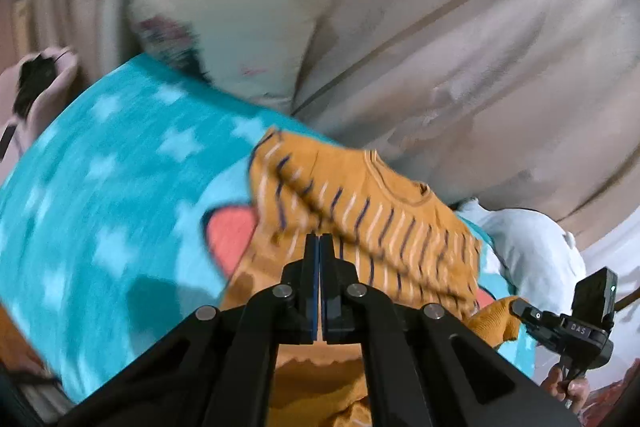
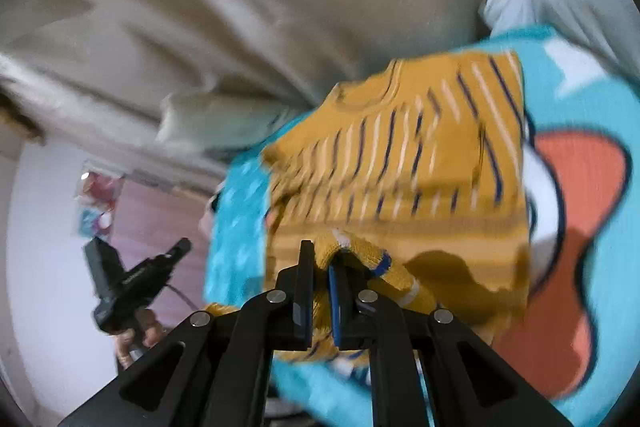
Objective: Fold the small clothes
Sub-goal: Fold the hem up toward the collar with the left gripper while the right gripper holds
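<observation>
Mustard striped sweater (image 2: 400, 155) lies on turquoise blanket (image 1: 100, 167), directly ahead of both tongs. Right gripper (image 2: 322, 259) clamped on its near hem (cloth bunched between pads); left gripper (image 1: 319, 247) pressed together, grip on fabric unclear.

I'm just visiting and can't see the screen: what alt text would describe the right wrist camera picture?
The right gripper is shut on a bunched edge of a mustard-yellow striped sweater, which lies on a turquoise blanket with a big cartoon print. At lower left a hand holds the left gripper; beige bedding fills the blurred background.
</observation>
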`<state>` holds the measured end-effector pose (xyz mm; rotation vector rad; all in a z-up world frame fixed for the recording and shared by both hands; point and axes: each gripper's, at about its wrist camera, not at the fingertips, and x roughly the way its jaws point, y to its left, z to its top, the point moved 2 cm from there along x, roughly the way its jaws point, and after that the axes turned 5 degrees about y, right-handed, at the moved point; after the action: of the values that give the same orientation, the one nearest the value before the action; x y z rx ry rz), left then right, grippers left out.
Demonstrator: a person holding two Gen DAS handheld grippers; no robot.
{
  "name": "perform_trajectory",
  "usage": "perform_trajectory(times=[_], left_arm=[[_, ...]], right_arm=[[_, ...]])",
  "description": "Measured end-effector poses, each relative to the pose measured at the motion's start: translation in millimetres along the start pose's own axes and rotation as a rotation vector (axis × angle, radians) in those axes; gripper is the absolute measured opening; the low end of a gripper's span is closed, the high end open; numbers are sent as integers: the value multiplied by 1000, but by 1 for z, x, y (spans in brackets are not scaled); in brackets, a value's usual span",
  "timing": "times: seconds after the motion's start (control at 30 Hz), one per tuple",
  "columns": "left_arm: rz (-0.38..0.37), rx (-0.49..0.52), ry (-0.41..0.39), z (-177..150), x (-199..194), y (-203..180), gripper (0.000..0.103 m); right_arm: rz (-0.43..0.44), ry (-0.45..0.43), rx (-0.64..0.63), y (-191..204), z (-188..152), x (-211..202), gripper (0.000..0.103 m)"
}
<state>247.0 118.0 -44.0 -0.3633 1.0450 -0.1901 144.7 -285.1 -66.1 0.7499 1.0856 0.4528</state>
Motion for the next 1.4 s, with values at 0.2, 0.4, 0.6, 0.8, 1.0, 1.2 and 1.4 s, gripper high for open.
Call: perform_trajectory(times=[0.2,0.4,0.6,0.8,1.0,1.2,1.4], left_arm=[[-42,131,45,19,39,0,2],[27,113,151,-6,76,41,35],[26,162,248,-27,115,45,40],[70,276,273,-58,131,15,8],[66,211,206,-62,101,16,6],[25,145,164,-36,73,27,6],[-8,109,169,-20,76,24,6]], right_arm=[[-299,-7,78,-44,68,56,10],[-248,-21,114,-53,60,51,39],[-349,-65,-5,-43,48,34,59],[-400,-32,-68,-45,38,53,60],[-589,-25,-289,-27,36,94,60],[-643,-63,-440,-4,33,102,63],[-554,46,-350,-14,42,119,8]])
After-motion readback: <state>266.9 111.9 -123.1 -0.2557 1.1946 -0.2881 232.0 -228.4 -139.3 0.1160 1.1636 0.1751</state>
